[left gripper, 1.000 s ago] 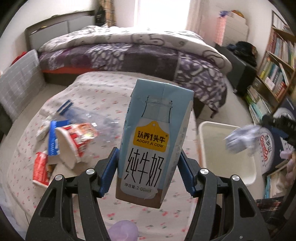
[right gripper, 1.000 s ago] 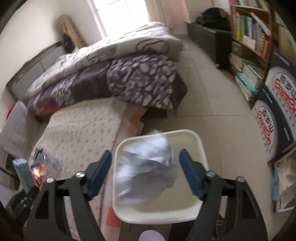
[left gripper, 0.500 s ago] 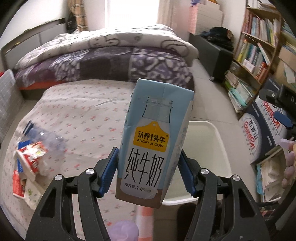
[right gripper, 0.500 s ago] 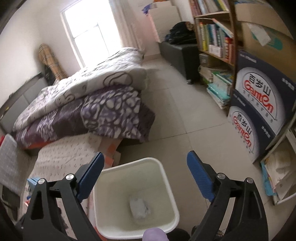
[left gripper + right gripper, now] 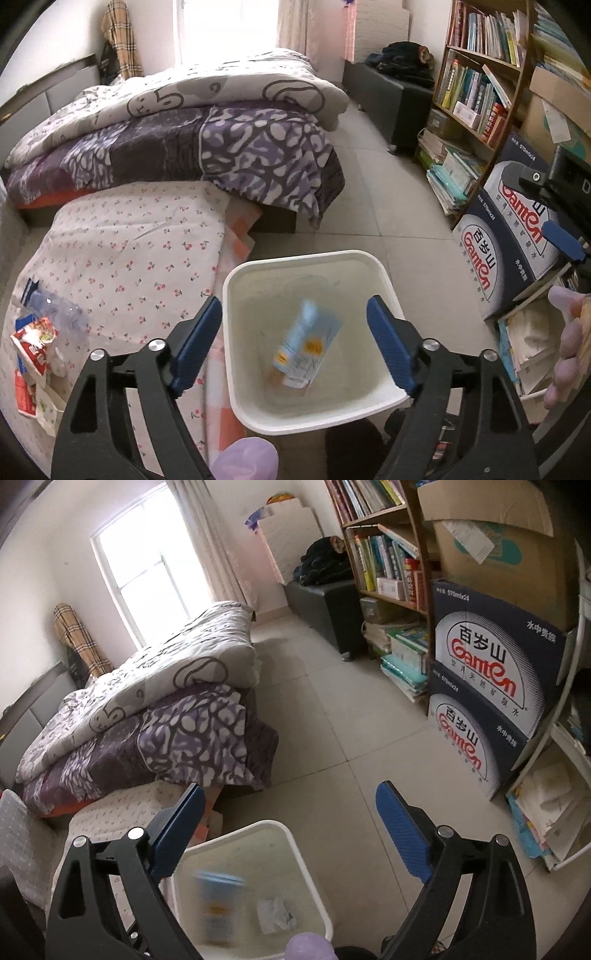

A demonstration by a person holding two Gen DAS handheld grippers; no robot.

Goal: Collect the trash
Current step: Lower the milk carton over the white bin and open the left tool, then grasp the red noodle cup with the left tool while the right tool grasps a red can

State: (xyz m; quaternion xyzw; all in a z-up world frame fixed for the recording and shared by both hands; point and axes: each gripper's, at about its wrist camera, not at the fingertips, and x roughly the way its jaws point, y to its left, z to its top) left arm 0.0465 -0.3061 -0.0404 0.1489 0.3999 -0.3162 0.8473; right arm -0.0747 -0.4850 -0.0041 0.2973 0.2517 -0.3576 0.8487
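Note:
A light blue milk carton (image 5: 306, 345) is falling, blurred, inside the white trash bin (image 5: 380, 273). My left gripper (image 5: 295, 325) hangs over the bin, its jaws opening, and nothing is held between them. In the right wrist view the carton (image 5: 218, 904) blurs past a crumpled paper ball (image 5: 275, 915) on the bin's (image 5: 295, 843) bottom. My right gripper (image 5: 290, 821) is above the bin's far rim, its jaws still opening and empty. More trash (image 5: 35, 350) lies at the left on the cherry-print mat (image 5: 129, 266): a red and white cup, a clear plastic bottle, wrappers.
A bed with a purple and white quilt (image 5: 207, 129) stands behind the mat. Stacked Ganten water boxes (image 5: 513, 229), a full bookshelf (image 5: 476, 92) and piled papers line the right side. Bare tiled floor (image 5: 388, 206) runs between bed and shelf. A gloved hand (image 5: 565, 350) shows at right.
My left gripper swung right over the bin, opened and let go of the milk carton, which drops in. The paper ball fell from my right gripper into the bin, and that gripper widened.

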